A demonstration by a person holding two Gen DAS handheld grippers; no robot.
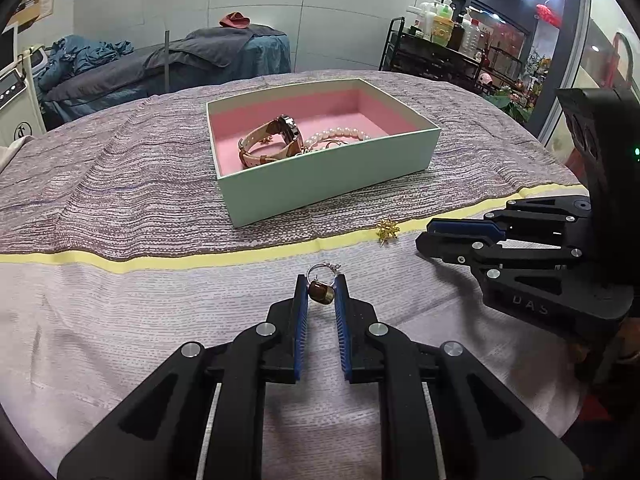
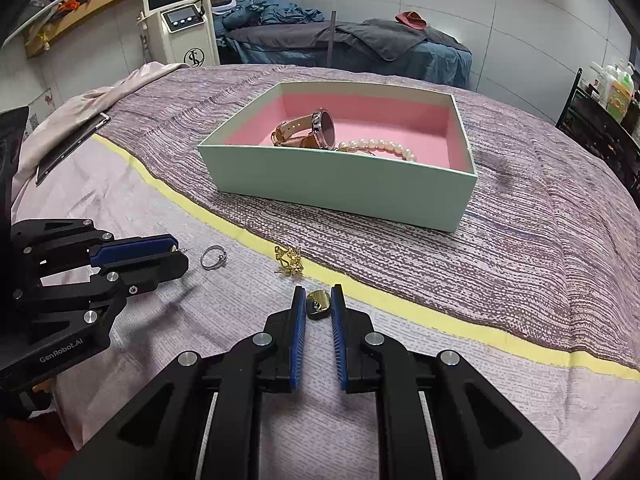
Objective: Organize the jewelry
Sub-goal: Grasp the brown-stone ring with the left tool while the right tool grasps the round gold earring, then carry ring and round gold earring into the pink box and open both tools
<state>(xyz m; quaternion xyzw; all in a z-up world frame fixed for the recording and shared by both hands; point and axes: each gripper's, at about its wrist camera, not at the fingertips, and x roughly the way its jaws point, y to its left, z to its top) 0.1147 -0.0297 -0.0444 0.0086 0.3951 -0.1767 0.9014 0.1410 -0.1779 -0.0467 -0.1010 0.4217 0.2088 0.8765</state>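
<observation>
Two small pieces are in your grip at once. Your left gripper (image 1: 320,282) has its fingers clamped on a little brown stone in a gold setting (image 1: 321,293), held at the very fingertips, low over the pale woven cloth (image 1: 160,320). Your right gripper (image 2: 319,294) has its fingers clamped on a round gold disc-shaped piece (image 2: 318,305), also right at the tips.

Both pieces are probably featherlight, hard and polished, so expect them to be slippery. With so little pad on them, either could pivot or squirt out if you tilt sharply. Hold across the broad metal flanks, as you are doing, and carry them level.

A thin silver wire hoop (image 1: 325,269) lies just beyond your left fingertips. It looks springy and easily bent, so take it across the ring and not by its clasp. A spiky gold star-shaped ornament (image 1: 387,233) sits ahead, between the two pairs of fingers. Its prongs look delicate, so pinch the centre.

The mint-green cardboard box with pink lining (image 1: 320,184) stands well ahead of both pairs of fingers. It already holds a tan-strapped wristwatch (image 1: 280,136) and a white pearl bracelet (image 1: 340,134).
</observation>
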